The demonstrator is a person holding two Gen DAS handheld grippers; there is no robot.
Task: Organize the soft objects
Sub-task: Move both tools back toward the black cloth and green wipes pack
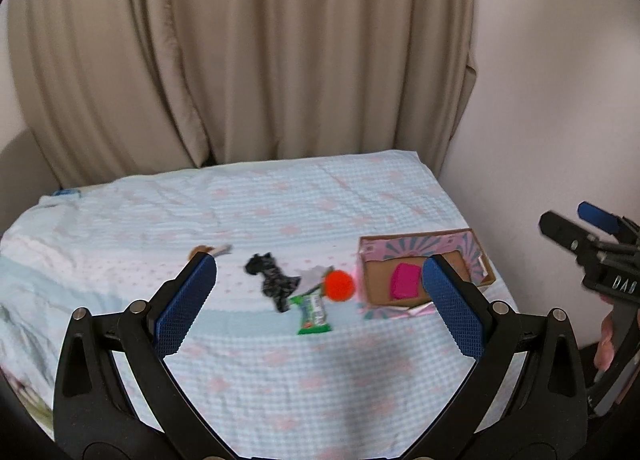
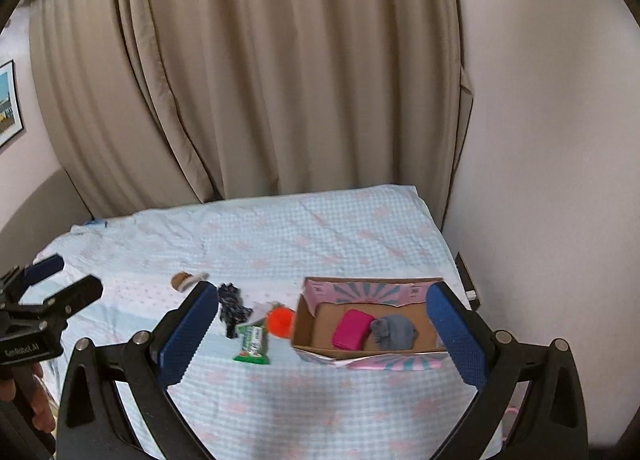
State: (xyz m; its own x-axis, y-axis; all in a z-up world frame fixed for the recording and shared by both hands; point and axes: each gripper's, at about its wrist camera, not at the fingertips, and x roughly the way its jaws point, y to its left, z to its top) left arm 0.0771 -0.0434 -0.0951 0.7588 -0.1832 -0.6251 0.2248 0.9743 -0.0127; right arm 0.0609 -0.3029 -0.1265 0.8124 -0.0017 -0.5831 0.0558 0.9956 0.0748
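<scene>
Both tools held high over the bed [image 1: 280, 360], neither carrying anything: my left gripper [image 1: 320, 292] has its jaws spread wide, and my right gripper [image 2: 320, 328] is equally wide. The cardboard box [image 2: 316, 292] sits on the right side of the bedcover and already holds a pink soft block [image 2: 352, 329] and a grey cloth bundle [image 2: 394, 332], lying side by side. Still out on the cover: an orange pom-pom [image 2: 280, 322] just beside the box's left wall, a black-and-white knit piece [image 1: 272, 280] further left, a green wrapped packet [image 1: 314, 314] in front of them, a small brown item [image 1: 200, 250] well to the left. My judgement: the pom-pom is the next pick, right tool being closer. Approach from above, centre the pads either side of the ball, close gently (it should compress and may roll off if nudged first). Lift clear of the box wall before crossing over. The packet looks crinkly, not soft; leave it.
</scene>
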